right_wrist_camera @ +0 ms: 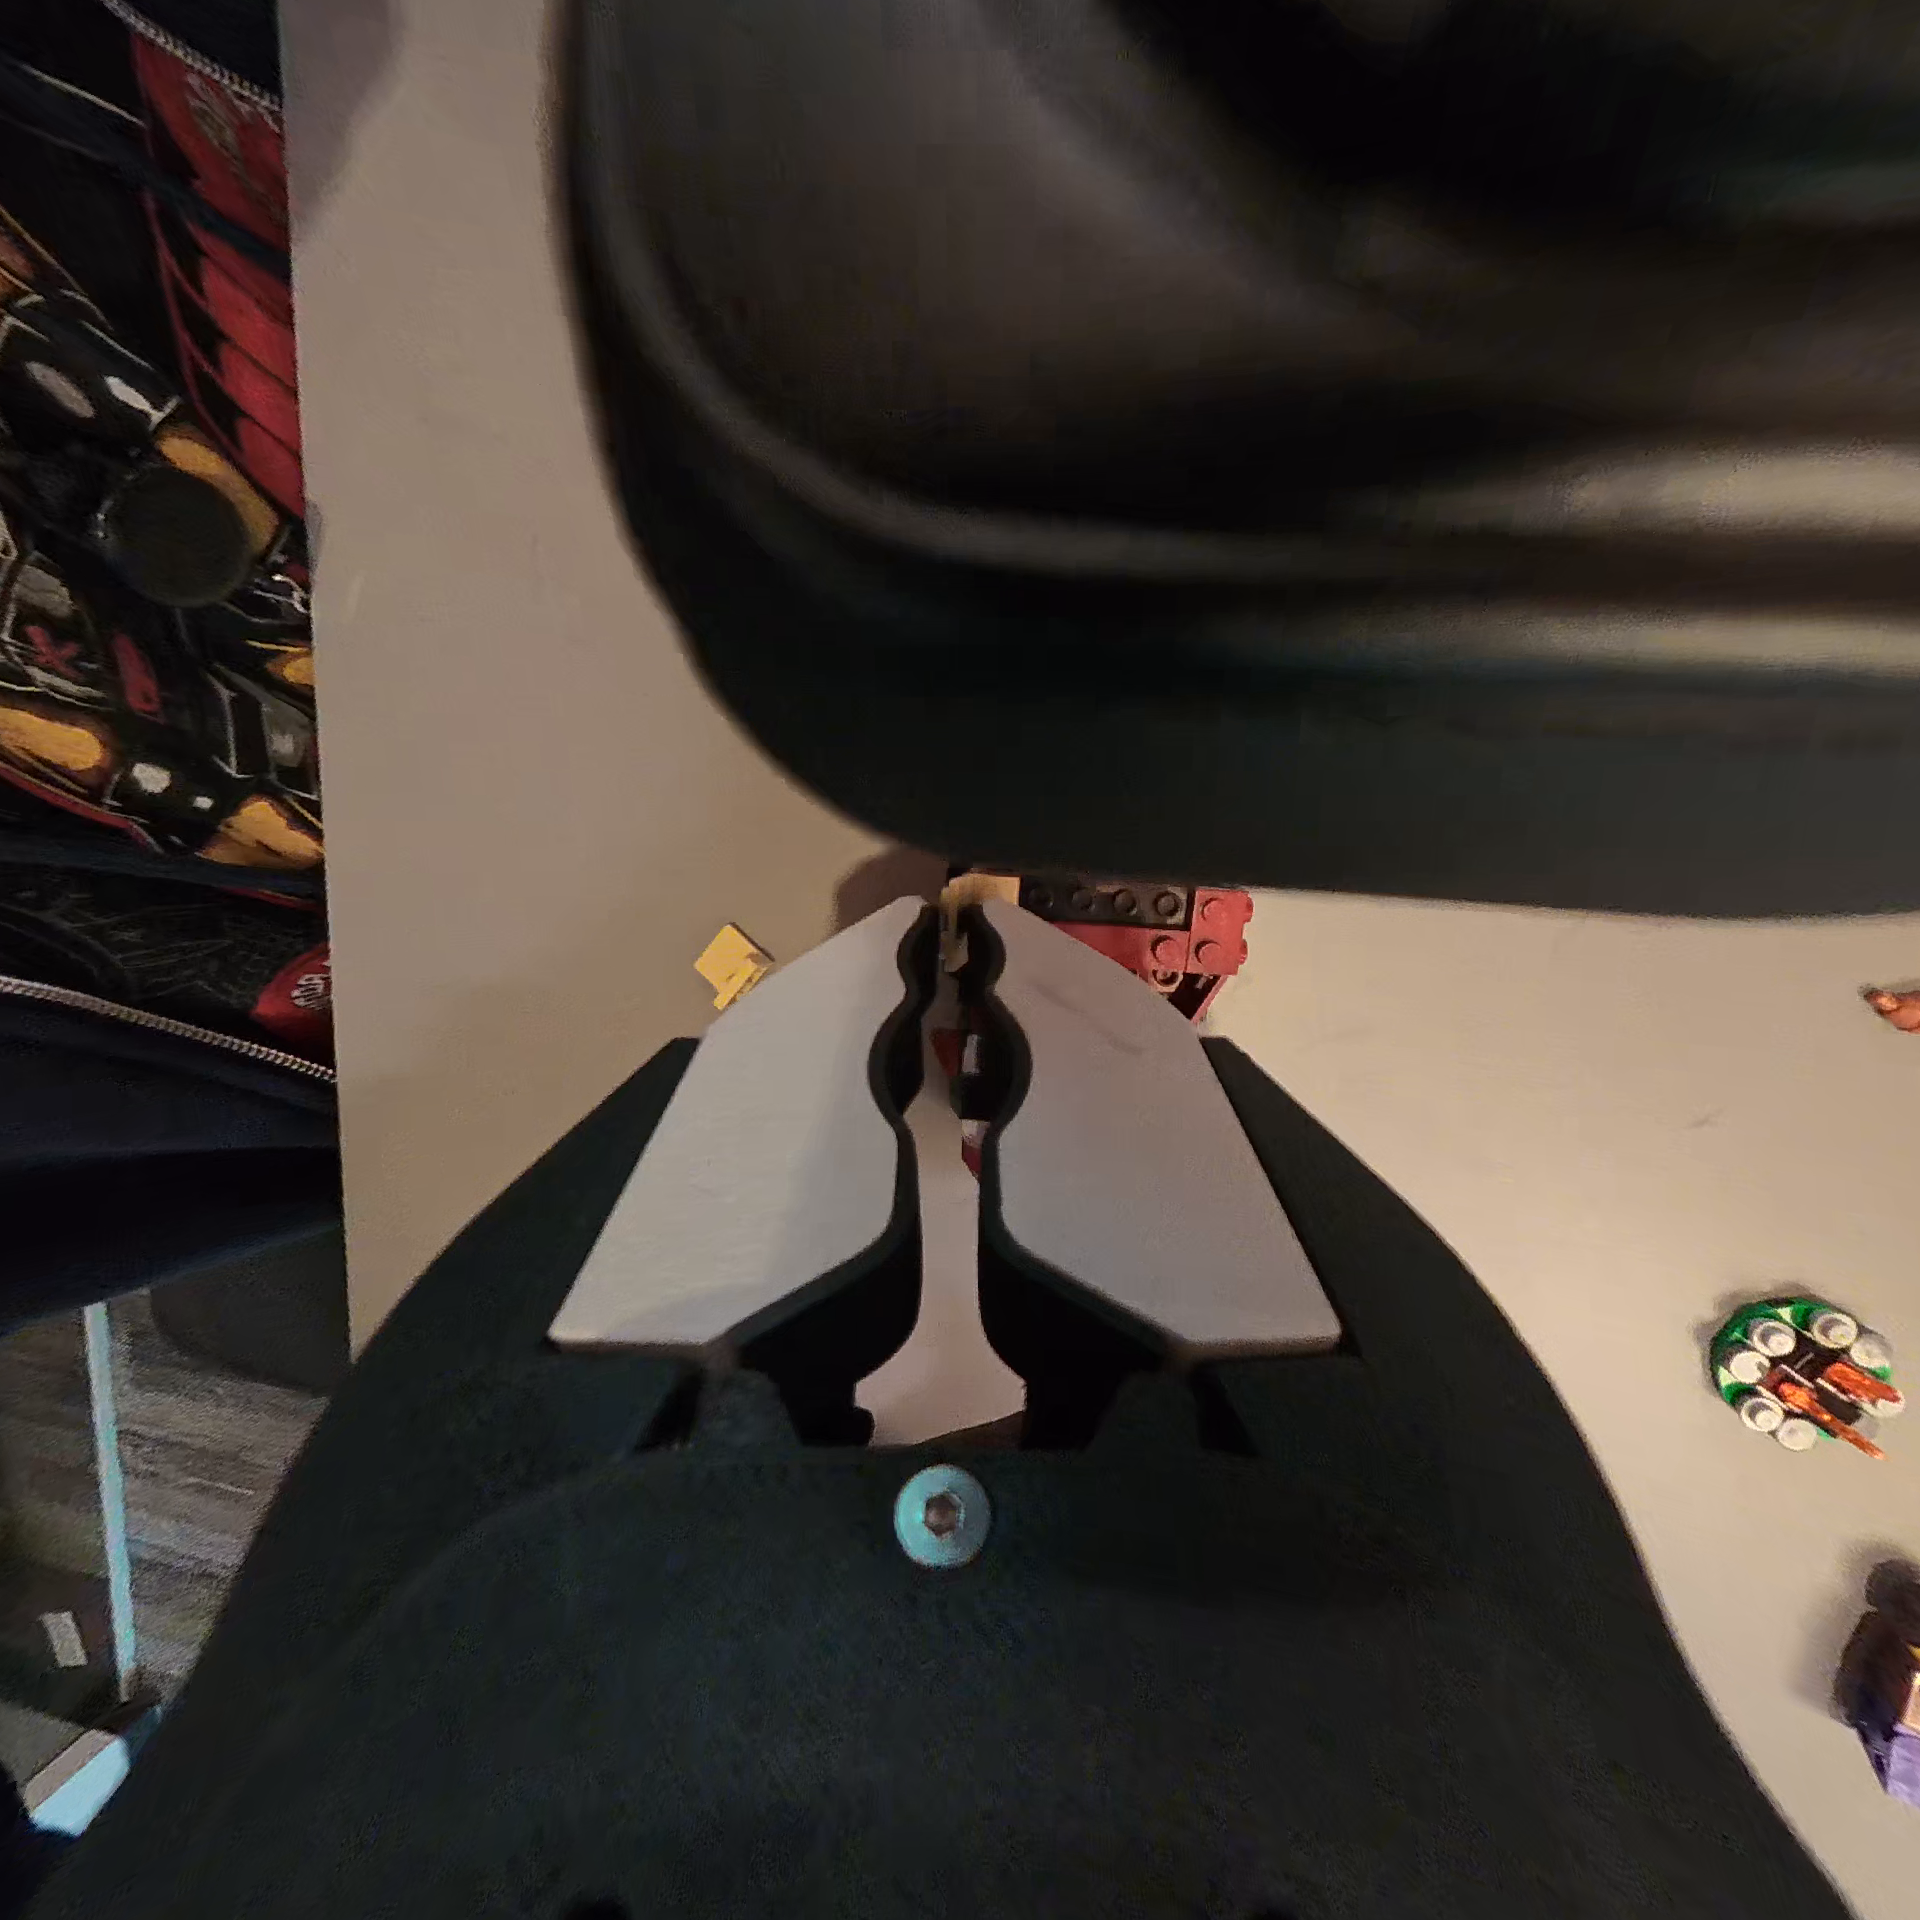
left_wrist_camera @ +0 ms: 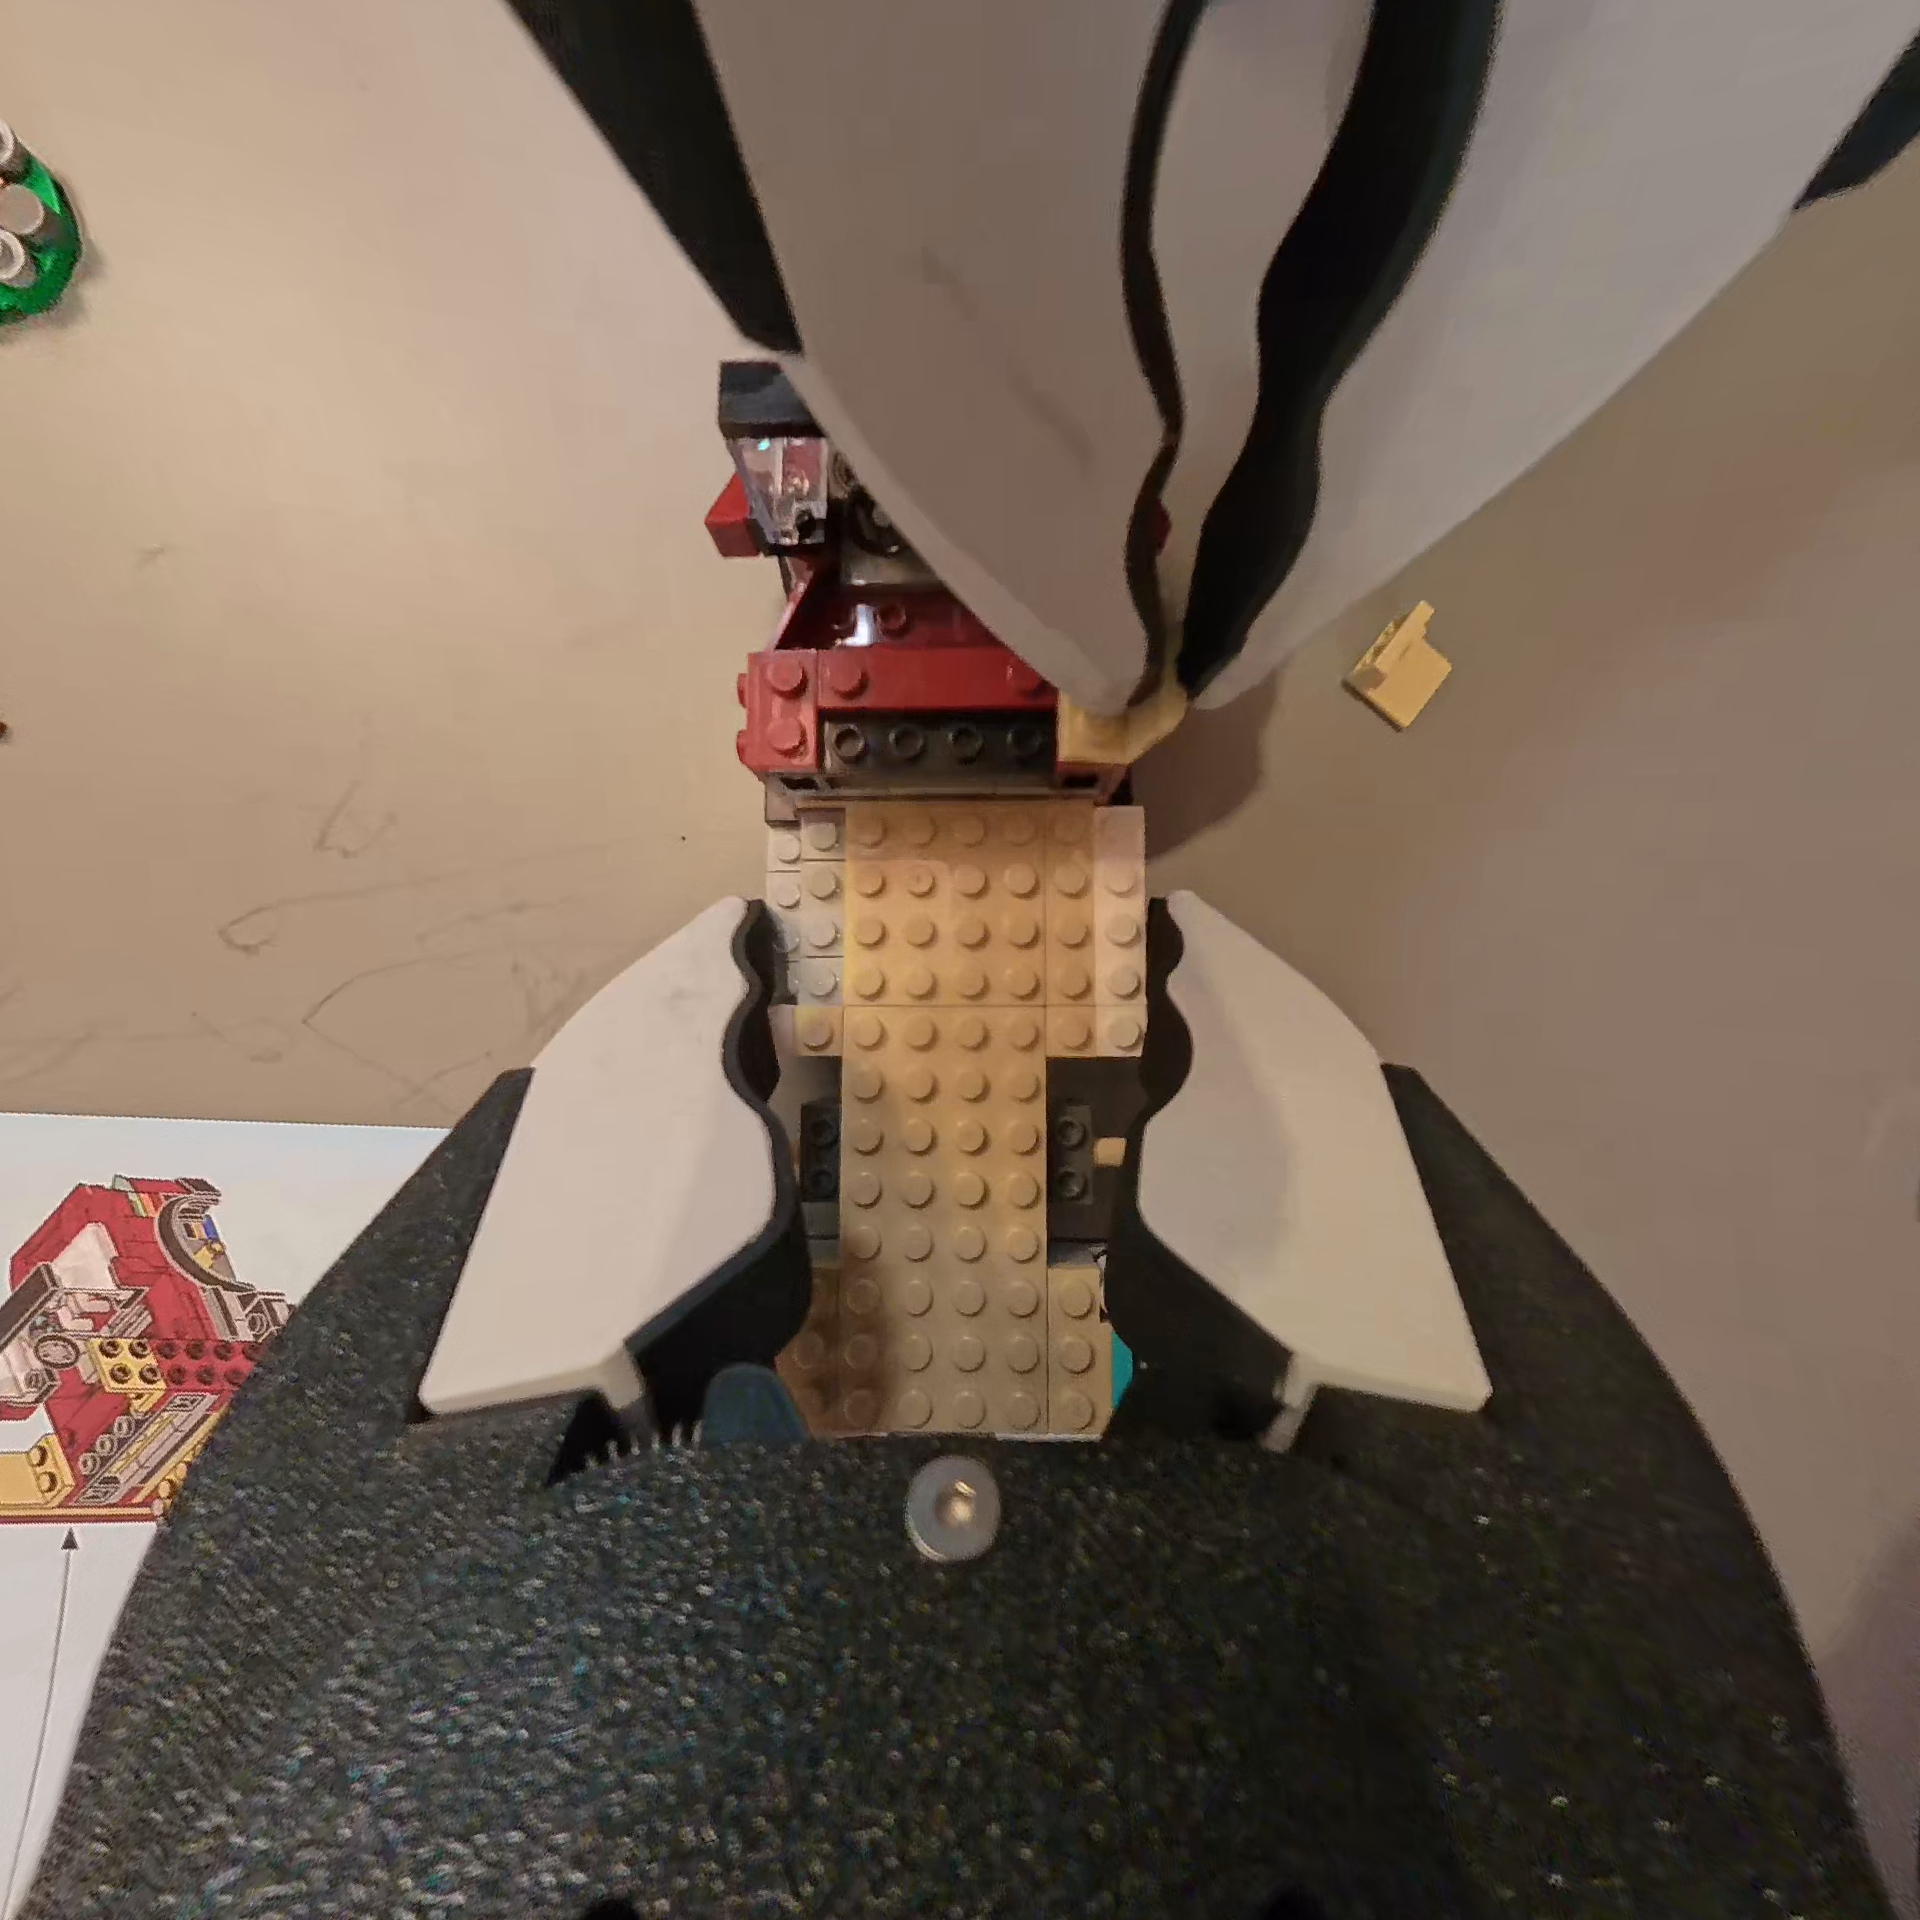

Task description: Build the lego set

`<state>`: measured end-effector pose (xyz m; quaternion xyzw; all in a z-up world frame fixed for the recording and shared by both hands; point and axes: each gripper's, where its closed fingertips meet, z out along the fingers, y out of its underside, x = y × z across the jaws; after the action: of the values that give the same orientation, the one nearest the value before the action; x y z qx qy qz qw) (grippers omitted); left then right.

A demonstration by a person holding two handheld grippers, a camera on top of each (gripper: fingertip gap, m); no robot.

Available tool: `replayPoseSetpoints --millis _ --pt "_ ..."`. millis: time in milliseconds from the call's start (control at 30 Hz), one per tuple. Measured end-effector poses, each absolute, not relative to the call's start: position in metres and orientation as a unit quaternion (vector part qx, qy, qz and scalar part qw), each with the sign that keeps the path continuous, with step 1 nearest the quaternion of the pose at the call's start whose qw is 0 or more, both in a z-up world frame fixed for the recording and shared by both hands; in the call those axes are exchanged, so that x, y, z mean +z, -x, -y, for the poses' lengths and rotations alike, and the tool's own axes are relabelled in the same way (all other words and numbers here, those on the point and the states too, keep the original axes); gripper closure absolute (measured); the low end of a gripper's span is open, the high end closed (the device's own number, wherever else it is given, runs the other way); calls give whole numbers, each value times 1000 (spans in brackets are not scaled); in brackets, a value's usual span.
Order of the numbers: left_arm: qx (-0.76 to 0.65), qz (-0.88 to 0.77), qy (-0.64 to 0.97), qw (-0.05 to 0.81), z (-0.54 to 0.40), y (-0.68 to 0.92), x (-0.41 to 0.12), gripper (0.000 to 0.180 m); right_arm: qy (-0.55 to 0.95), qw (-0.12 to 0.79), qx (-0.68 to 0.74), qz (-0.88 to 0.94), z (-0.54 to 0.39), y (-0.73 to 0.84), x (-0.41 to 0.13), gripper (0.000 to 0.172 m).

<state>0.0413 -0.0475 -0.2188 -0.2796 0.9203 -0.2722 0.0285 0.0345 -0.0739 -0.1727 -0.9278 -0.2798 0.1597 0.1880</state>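
Note:
A brick model [left_wrist_camera: 966, 1039] with a tan studded deck and a dark red and black far end [left_wrist_camera: 894, 707] lies between my left gripper's [left_wrist_camera: 961, 914] fingers. Both pads press on its sides, so the left gripper is shut on it. My right gripper [right_wrist_camera: 951, 925] is shut on a small tan piece [right_wrist_camera: 956, 935] at the corner of the model's red end [right_wrist_camera: 1195, 935]. The left wrist view shows the right gripper [left_wrist_camera: 1153, 686] coming in from above, pinching that tan piece [left_wrist_camera: 1117, 727]. The left gripper's black body [right_wrist_camera: 1247, 468] fills the top of the right wrist view.
A loose tan piece [left_wrist_camera: 1397, 665] lies on the beige table to the right of the model and shows in the right wrist view [right_wrist_camera: 732, 966]. A green round piece [right_wrist_camera: 1803, 1371] and a small purple figure [right_wrist_camera: 1891, 1683] lie farther off. An instruction booklet [left_wrist_camera: 156, 1330] lies near left. A person's clothing [right_wrist_camera: 145, 623] is at the table edge. Some 6 cm of space lies between my two pairs of fingers.

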Motion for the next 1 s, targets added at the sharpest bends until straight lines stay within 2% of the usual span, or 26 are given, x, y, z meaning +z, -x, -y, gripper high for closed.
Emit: replayPoseSetpoints --millis 567,1000 --pt "-277 -920 276 28 47 -39 -221 122 936 150 136 287 73 -36 -181 169" --pt "-320 -910 263 37 47 -34 -214 111 940 168 76 287 72 -35 -185 167"
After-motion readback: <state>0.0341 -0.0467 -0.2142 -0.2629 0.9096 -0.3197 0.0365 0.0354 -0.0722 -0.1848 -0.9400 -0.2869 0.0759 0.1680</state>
